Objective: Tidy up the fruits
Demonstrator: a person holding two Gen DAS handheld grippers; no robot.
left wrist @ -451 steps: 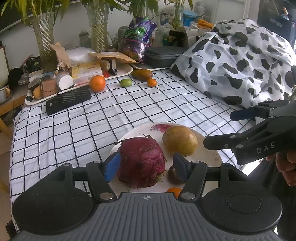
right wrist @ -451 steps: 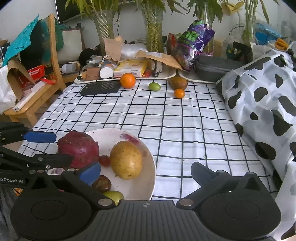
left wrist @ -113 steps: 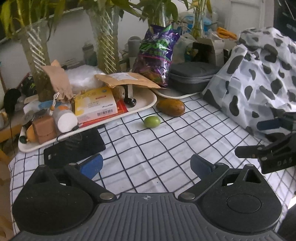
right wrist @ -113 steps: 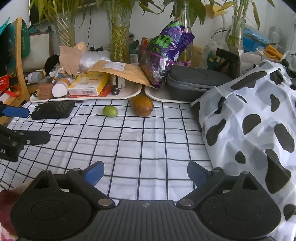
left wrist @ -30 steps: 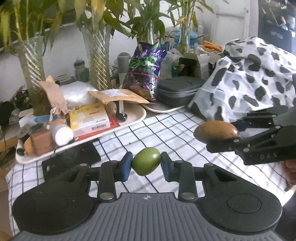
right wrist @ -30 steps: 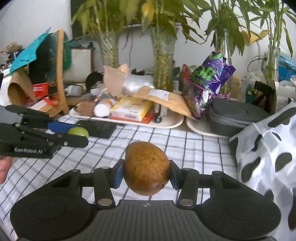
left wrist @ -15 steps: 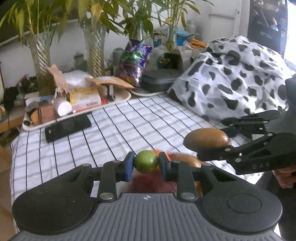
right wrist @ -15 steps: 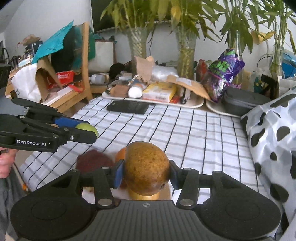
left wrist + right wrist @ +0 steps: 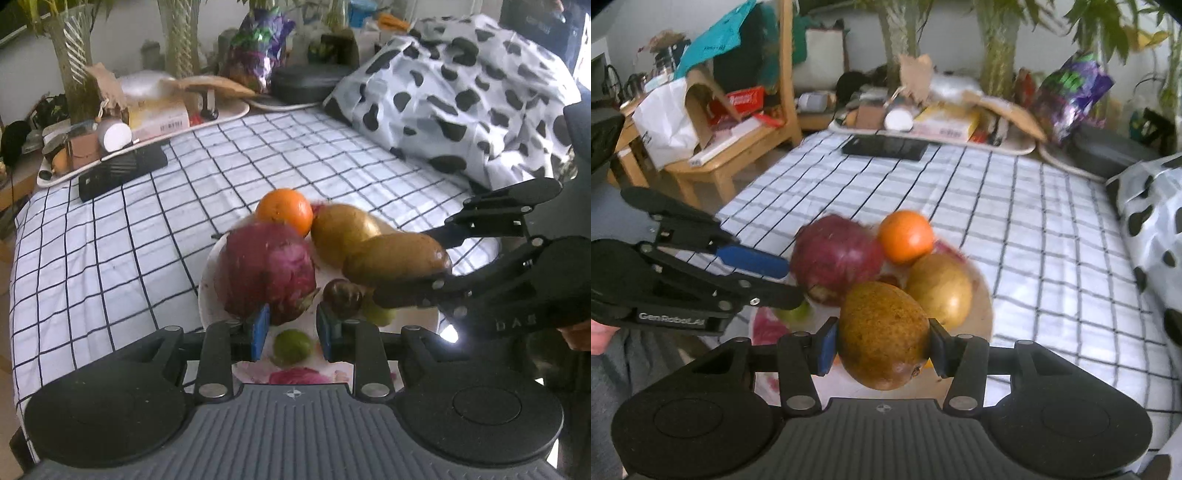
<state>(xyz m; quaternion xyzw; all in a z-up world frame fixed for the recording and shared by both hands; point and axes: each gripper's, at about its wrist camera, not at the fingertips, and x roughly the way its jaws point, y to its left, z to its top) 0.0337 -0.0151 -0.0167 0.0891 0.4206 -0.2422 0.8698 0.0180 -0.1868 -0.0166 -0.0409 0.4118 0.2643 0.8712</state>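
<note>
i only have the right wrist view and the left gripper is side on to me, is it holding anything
observer: no. In the left wrist view the left gripper is open with nothing between its pads. A green fruit lies on the plate just below the gap.
operator: ok and whats under the brown fruit im holding, it blocks my view
observer: the brown fruit hangs above a small dark round fruit and a pale green fruit, both lying on the plate.
</note>
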